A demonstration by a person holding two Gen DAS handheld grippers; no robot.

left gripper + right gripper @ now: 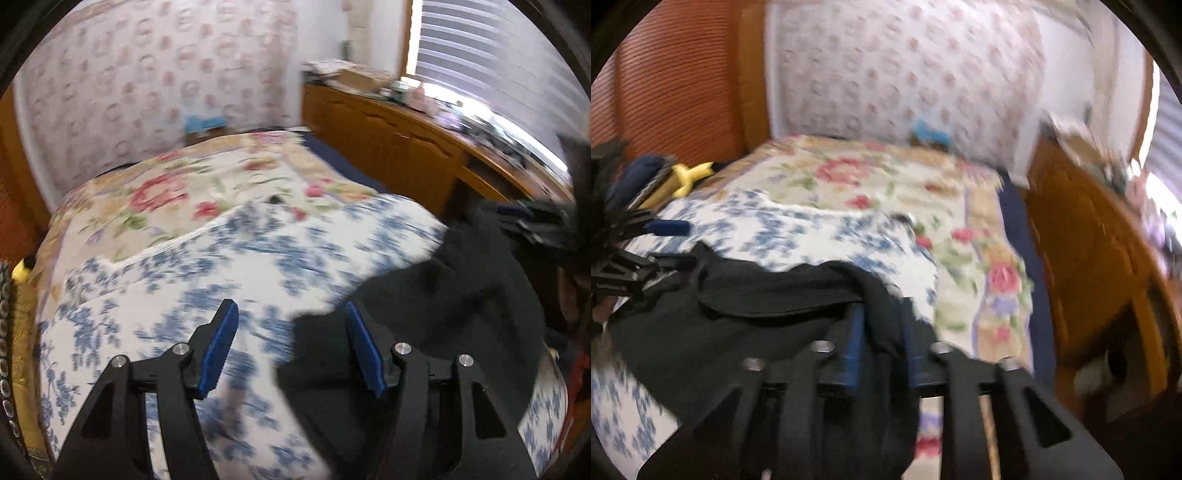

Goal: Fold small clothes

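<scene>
Gripping a fold of black garment (768,295), the right claw (882,332) is standing narrowly parted, its blue pads (854,343) pressing the dark cloth that is running up between them and draping over the fingers. Beyond it the garment is lying bunched on a blue-and-white floral sheet (798,229) spread on the bed.

Item, left claw (291,332): jaws are standing well apart, blue pads (218,350) showing clean faces, nothing clamped. One edge of the black garment (424,302) is lying under and beside its right finger; whether it is touching the cloth cannot be told through the blur. In the right wrist view the left claw (646,236) is showing at the far edge of the garment.

Item, surroundings: a pink-rose floral quilt (177,192) is covering the bed past the sheet; patterned wallpaper (147,74) is rising behind; a wooden cabinet (388,147) with cluttered top is running beneath a blinded window (498,55); a yellow object (689,177) is sitting at the bedside.
</scene>
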